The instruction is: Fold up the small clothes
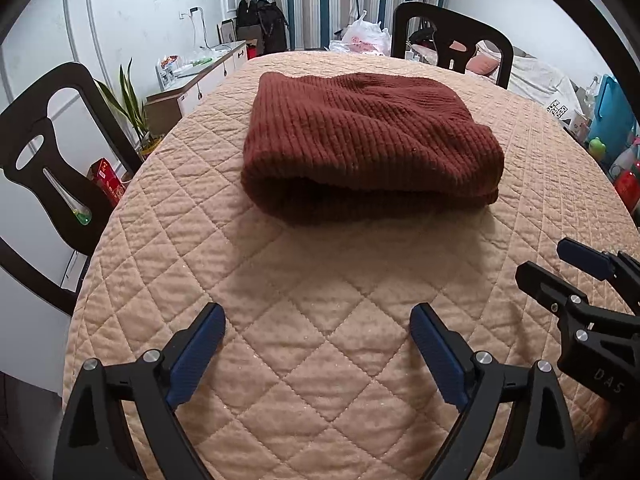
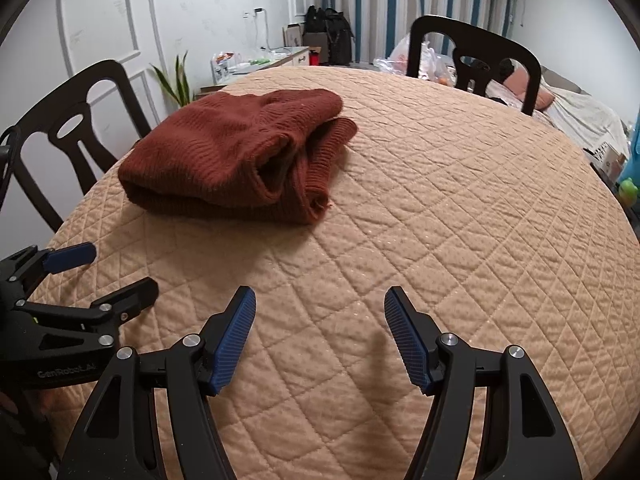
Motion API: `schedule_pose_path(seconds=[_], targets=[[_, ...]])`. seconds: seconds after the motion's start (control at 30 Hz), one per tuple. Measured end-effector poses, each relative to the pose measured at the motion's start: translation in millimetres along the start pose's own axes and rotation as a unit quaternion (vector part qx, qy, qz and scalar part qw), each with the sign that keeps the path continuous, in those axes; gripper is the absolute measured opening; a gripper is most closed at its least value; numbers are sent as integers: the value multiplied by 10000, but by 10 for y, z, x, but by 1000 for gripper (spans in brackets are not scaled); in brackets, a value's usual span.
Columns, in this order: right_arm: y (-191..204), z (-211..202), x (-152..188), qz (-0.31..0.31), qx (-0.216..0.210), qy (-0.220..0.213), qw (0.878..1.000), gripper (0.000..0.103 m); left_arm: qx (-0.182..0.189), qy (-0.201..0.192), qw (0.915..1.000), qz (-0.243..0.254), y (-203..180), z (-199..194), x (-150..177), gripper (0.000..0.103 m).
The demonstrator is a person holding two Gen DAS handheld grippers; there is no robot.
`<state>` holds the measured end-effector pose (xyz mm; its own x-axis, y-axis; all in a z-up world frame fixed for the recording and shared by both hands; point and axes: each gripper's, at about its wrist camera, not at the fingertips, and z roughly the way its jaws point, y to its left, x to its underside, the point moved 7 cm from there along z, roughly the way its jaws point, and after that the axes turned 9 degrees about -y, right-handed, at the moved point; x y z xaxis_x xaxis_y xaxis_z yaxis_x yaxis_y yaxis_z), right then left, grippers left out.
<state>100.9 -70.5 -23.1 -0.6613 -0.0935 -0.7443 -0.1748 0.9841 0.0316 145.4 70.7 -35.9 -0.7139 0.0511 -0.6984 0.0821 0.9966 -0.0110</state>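
A rust-brown ribbed knit garment (image 1: 368,140) lies folded in a thick bundle on the quilted peach table cover (image 1: 320,340). In the right wrist view the garment (image 2: 236,156) sits at the far left, with its layered edges facing right. My left gripper (image 1: 318,320) is open and empty, low over the cover, well short of the garment. My right gripper (image 2: 320,300) is open and empty, to the right of the garment and nearer the front. Each gripper shows at the edge of the other's view: the right one (image 1: 560,264) and the left one (image 2: 116,268).
Black chairs stand at the table's left (image 1: 48,152) and far side (image 1: 452,36). A low cabinet (image 1: 200,76) and a plant (image 1: 136,108) stand beyond the left edge. A bed (image 2: 580,116) and cluttered items (image 1: 612,120) lie to the right.
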Motion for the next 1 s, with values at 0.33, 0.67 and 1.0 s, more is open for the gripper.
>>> schedule_pose_path(seconds=[0.33, 0.67, 1.0], targets=[[-17, 57, 64, 6, 99, 177, 9998, 67, -95, -89, 9999, 21, -34, 51, 4, 102], [-27, 51, 70, -3, 102, 143, 9998, 70, -105, -103, 9999, 27, -45, 47, 20, 102], [-24, 51, 70, -2, 102, 143, 9998, 71, -104, -104, 9999, 25, -45, 48, 20, 103]])
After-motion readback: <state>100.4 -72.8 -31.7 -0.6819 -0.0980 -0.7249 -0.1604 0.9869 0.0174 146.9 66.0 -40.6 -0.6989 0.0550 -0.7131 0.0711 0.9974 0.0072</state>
